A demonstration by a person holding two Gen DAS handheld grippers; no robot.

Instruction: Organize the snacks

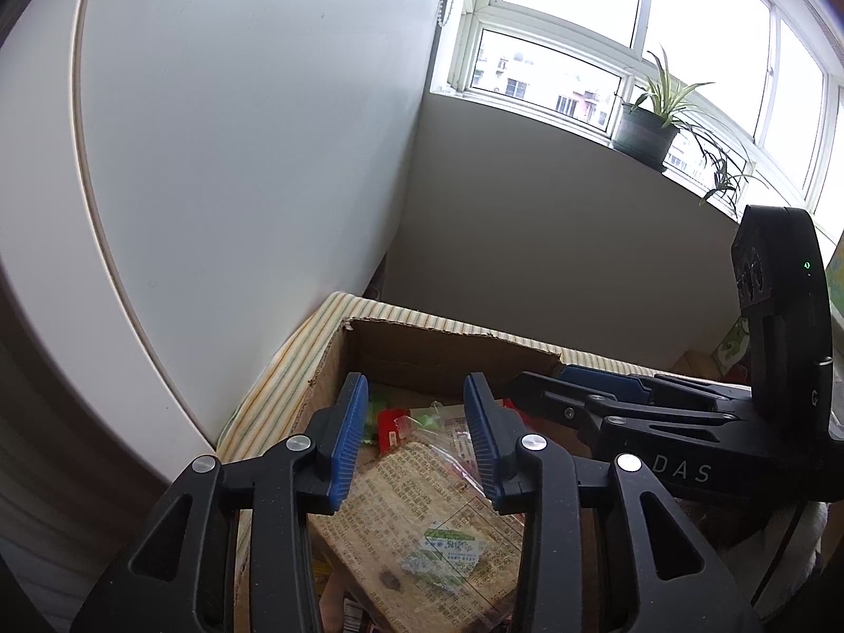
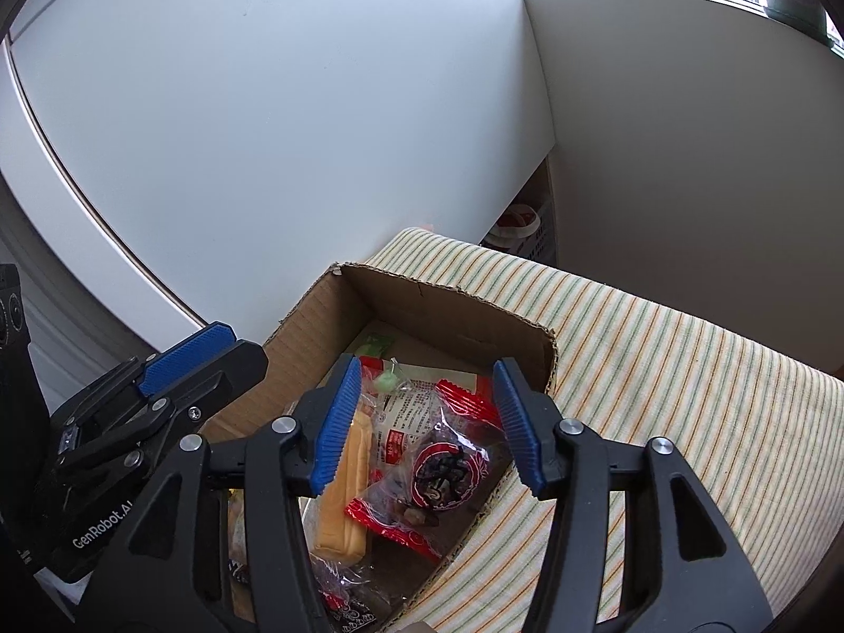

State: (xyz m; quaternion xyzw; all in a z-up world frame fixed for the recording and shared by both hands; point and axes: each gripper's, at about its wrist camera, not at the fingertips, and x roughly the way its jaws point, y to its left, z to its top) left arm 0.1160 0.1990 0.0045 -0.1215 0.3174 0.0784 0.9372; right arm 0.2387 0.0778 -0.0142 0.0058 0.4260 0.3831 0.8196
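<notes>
The snacks are found inside an open cardboard box [image 2: 453, 311]: a red-edged clear packet [image 2: 438, 453] holding something dark and round lies uppermost toward the right wall, a pale yellow bar-shaped snack [image 2: 343, 496] rests just beside it on the left, and a small green sweet in clear wrap [image 2: 385, 382] sits nearer the far wall. In the left wrist view a flat tan packet [image 1: 422, 506] printed with small text is seen on top of the pile, with a green-and-white sticker on it. The box stands on a surface covered in striped cloth [image 2: 659, 358], close to a white panel [image 2: 264, 132] and a wall under a window; a potted plant [image 1: 646, 126] stands on the sill. Both grippers are held over the box with nothing between their jaws: the left gripper [image 1: 416, 438] is seen with jaws apart above the tan packet, and the right gripper [image 2: 427, 422] with jaws spread wider, framing the red-edged packet. The scene fits either packets being taken from the box or packets having been put into it; this cannot be settled. Risks are noted: the film wrappers are slippery and crumple, so a shallow pinch may slide off; neighbouring packets overlap and may be dragged along; the two grippers are close together and could collide above the box.
</notes>
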